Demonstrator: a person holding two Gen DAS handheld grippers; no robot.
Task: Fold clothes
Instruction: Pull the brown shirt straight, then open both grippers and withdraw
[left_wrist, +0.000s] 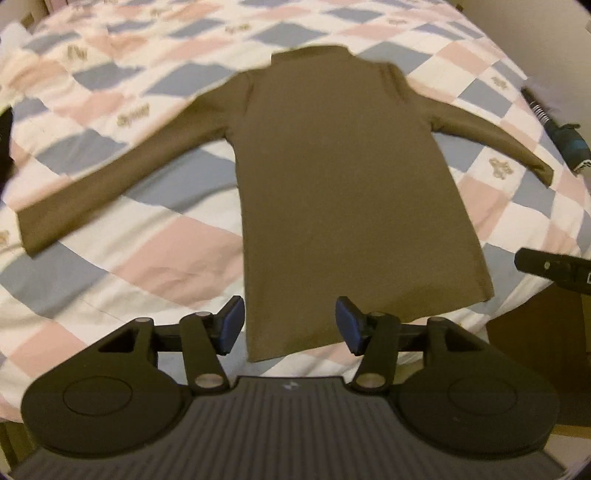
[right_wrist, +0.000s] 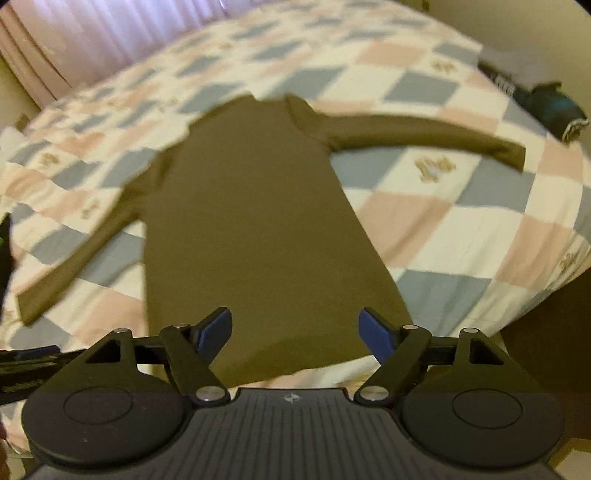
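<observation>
Checkered quilt (left_wrist: 177, 243) covered the bed; an olive long-sleeved top (left_wrist: 332, 184) lay flat, sleeves spread. Left tongs (left_wrist: 290, 326) and right tongs (right_wrist: 295, 332) stood apart above its near hem.

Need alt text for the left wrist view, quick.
An olive long-sleeved top lies flat on a checked quilt, sleeves spread, hem nearest the camera. The left hand-held gripper hangs open over the hem.
</observation>
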